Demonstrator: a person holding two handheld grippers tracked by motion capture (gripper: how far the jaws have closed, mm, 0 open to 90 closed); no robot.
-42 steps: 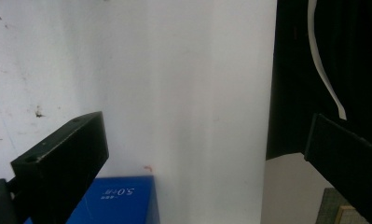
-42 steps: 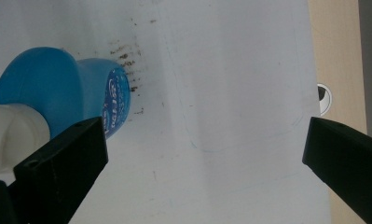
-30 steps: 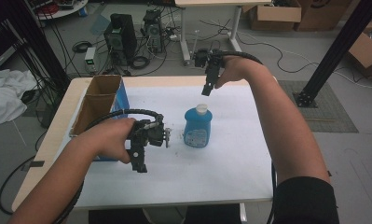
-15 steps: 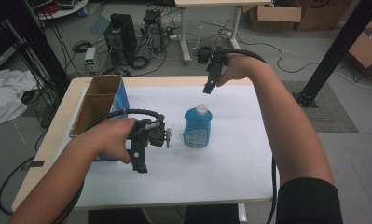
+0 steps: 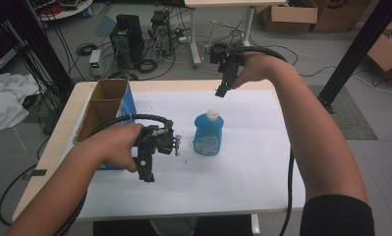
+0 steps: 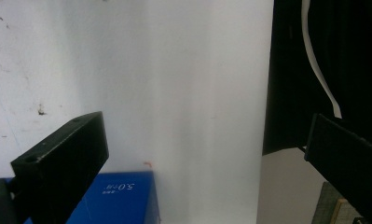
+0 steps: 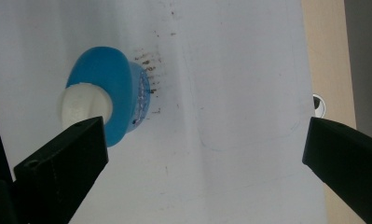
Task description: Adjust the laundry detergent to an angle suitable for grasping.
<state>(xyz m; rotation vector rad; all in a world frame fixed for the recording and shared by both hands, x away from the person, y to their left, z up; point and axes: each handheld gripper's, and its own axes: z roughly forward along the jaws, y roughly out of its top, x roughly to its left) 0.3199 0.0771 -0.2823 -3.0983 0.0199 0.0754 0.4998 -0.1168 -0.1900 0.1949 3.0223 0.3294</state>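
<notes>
So on the far left of the desk (image 5: 262, 162) there's an open cardboard box (image 5: 105, 105) with a blue side, standing upright near the left edge with its mouth up. My guess is it's parked there as the drop-off spot, since it's open and within easy reach of the left hand.

Next over, the left tool (image 5: 145, 169) hangs low over the desk just beside the box, pointing down toward the person's side. In the left gripper view its jaws are spread wide with nothing between them, just white desk and a corner of the blue box side (image 6: 116, 198) below. Looks like it's just parked out of the way so the other hand gets a clear run.

Middle of the desk: the blue bottle (image 5: 208, 133), upright with its white cap (image 5: 212, 115) on top, standing free, nothing touching it. It's well apart from the box and sits between the two tools.

Then the right tool (image 5: 223, 87), held high above the far edge of the desk, angled down toward the bottle. The right gripper view looks down on the cap (image 7: 83, 108), off to the left of the gap, jaws spread wide and empty. I'd say that's a lineup for a top-down grab around the neck, and it needs to shift over so the bottle is centred between the jaws.
</notes>
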